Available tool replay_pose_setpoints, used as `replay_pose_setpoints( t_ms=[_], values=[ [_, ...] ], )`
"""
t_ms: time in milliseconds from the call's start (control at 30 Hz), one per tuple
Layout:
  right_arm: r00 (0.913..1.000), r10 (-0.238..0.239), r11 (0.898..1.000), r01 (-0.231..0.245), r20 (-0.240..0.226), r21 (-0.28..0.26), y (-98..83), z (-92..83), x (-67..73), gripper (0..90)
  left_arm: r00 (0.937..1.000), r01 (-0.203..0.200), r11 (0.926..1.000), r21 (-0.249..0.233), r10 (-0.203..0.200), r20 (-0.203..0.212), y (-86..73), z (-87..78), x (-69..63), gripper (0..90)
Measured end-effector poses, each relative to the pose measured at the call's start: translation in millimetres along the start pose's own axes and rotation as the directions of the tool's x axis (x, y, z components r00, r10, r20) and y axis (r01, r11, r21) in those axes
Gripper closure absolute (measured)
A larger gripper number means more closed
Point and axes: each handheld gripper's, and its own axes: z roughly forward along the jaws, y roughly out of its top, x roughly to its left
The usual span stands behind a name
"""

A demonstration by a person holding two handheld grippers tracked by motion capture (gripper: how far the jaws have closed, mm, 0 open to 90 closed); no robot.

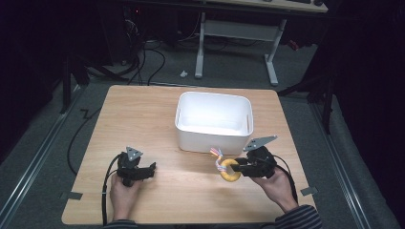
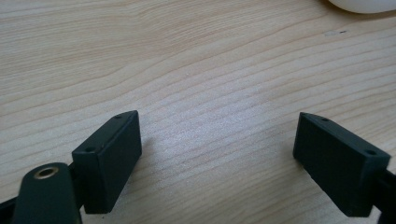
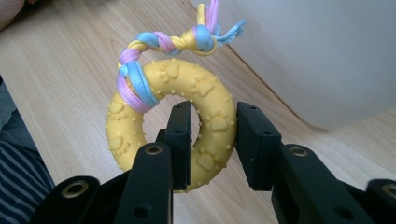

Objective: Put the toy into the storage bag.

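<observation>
A yellow rubber ring toy [image 3: 163,126] with paw prints and a braided pastel rope [image 3: 159,44] hangs in my right gripper [image 3: 214,140], whose jaws are shut on one side of the ring, one jaw through its hole. In the high view the ring toy [image 1: 229,170] sits just in front of the white bin [image 1: 213,121], lifted off the wooden table [image 1: 143,119], held by the right gripper [image 1: 240,168]. My left gripper [image 1: 152,168] rests low at the front left with its jaws wide apart; the left gripper [image 2: 217,154] has bare wood between the fingers.
The white bin stands at the table's centre right, its wall [image 3: 327,60] close behind the toy. A desk frame [image 1: 239,43] and cables [image 1: 143,62] lie on the floor beyond the table. A striped sleeve [image 1: 301,217] comes in at the bottom right.
</observation>
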Motion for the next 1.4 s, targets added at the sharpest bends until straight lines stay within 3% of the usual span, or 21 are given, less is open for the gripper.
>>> replay_pose_setpoints(
  t_ms=[800, 1400],
  values=[
    [0.9963, -0.086, 0.995, 0.085, -0.011, -0.056, 48.5, -36.2, 2.7, 67.7, 1.0000, 0.000, 1.0000, 0.000, 0.000, 0.000, 0.0, 0.0, 0.0, 15.7],
    [0.9978, -0.066, 0.995, 0.066, 0.009, -0.072, 79.4, -45.5, -13.5, 67.7, 1.0000, 0.000, 1.0000, 0.000, 0.000, 0.001, 0.0, 0.0, 0.1, 15.7]
  ],
)
